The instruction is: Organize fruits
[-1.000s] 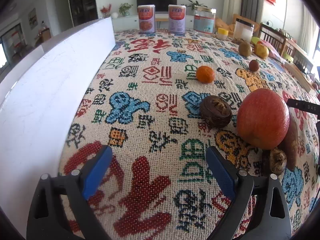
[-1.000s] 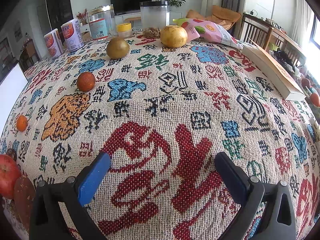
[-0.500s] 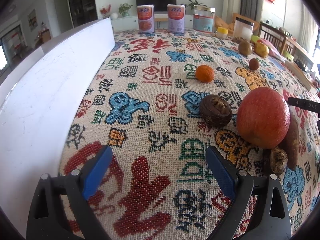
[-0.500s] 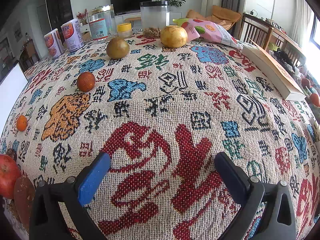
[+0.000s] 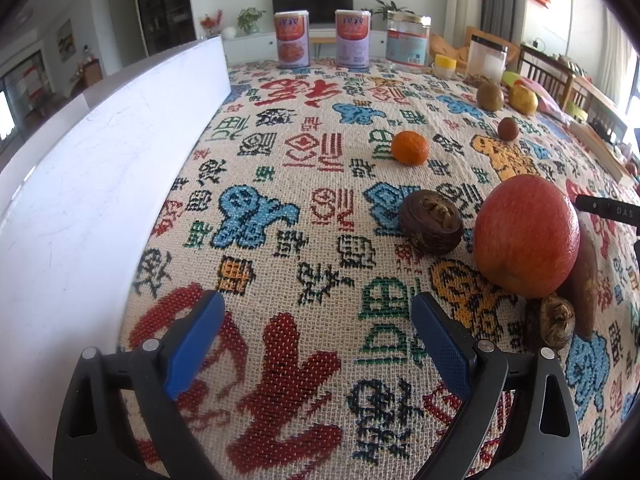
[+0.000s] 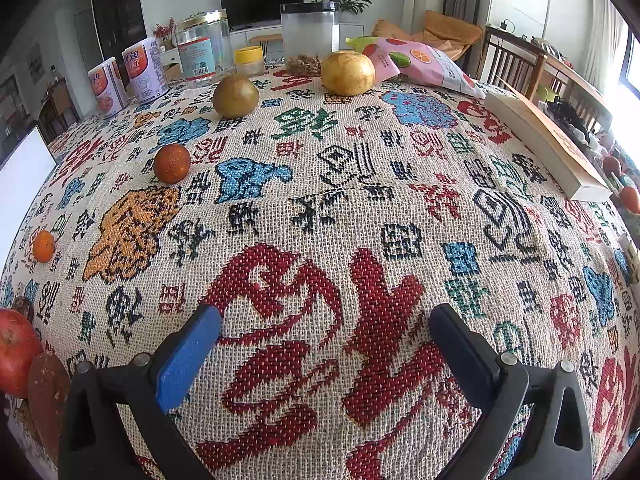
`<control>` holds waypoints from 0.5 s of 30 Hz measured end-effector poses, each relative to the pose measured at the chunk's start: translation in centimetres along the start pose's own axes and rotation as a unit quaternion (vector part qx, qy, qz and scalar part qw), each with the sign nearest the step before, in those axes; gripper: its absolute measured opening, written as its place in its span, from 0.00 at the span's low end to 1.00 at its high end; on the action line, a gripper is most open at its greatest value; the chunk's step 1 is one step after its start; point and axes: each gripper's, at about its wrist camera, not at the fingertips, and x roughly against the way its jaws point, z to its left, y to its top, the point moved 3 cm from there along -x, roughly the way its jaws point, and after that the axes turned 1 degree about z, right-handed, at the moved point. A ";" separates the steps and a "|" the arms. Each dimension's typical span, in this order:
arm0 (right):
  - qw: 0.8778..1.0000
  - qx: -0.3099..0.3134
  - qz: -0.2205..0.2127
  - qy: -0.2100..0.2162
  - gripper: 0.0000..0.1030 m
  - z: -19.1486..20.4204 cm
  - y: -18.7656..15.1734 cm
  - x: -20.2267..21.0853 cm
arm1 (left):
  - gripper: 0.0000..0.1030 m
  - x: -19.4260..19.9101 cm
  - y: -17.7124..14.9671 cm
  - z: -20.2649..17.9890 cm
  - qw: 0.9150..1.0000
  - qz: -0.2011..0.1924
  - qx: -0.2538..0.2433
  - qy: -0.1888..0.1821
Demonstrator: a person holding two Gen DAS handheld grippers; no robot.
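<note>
A big red apple (image 5: 526, 236) rests on the patterned cloth right of my left gripper (image 5: 316, 322), which stands open and empty. Beside the apple lie a dark brown round fruit (image 5: 431, 222), a small brown knobbly one (image 5: 554, 320) and a brown oblong one (image 5: 586, 284). Farther back sit a small orange (image 5: 409, 147) and a small reddish-brown fruit (image 5: 508, 128). My right gripper (image 6: 324, 332) is open over bare cloth. Ahead of it sit a dark orange fruit (image 6: 172, 163), a greenish-brown round fruit (image 6: 235, 96), a yellow round fruit (image 6: 347, 73), and a small orange (image 6: 43, 245). The apple (image 6: 16, 352) shows at the left edge.
A white board (image 5: 80, 184) runs along the table's left side. Cans (image 5: 292, 39), jars (image 6: 200, 56) and a clear container (image 6: 310, 36) line the far edge. A snack bag (image 6: 424, 62) and a book (image 6: 548, 140) lie at the right; chairs stand beyond.
</note>
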 end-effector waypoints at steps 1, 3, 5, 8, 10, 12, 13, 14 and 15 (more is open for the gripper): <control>1.000 0.000 0.000 0.000 1.00 0.0 0.0 0.0 | 0.93 0.0 0.0 0.0 1.000 0.000 0.000 0.000; 1.000 0.000 0.000 0.000 1.00 0.0 0.0 0.0 | 0.93 0.0 0.0 0.0 1.000 0.000 0.000 0.000; 1.000 0.000 0.000 0.000 1.00 0.0 0.0 0.0 | 0.93 0.0 0.0 0.0 1.000 0.000 0.000 0.000; 1.000 0.000 0.000 0.000 1.00 0.0 0.0 0.0 | 0.93 0.0 0.0 0.0 1.000 0.001 -0.001 0.001; 1.000 0.000 0.000 0.000 1.00 0.0 0.0 0.0 | 0.93 0.0 0.0 0.0 1.000 0.000 -0.001 0.000; 1.000 0.000 0.000 0.000 1.00 0.0 0.0 0.0 | 0.93 0.0 0.0 0.0 1.000 0.001 -0.001 0.000; 1.000 0.000 0.000 0.000 1.00 0.0 0.0 0.0 | 0.93 0.0 0.0 0.0 1.000 0.001 -0.001 0.000; 1.000 0.000 0.000 0.000 1.00 0.0 0.0 0.0 | 0.93 0.0 0.0 -0.1 1.000 0.001 -0.002 0.001; 1.000 0.000 0.000 0.000 1.00 0.0 0.0 0.0 | 0.93 0.0 0.0 -0.2 1.000 0.001 -0.003 0.001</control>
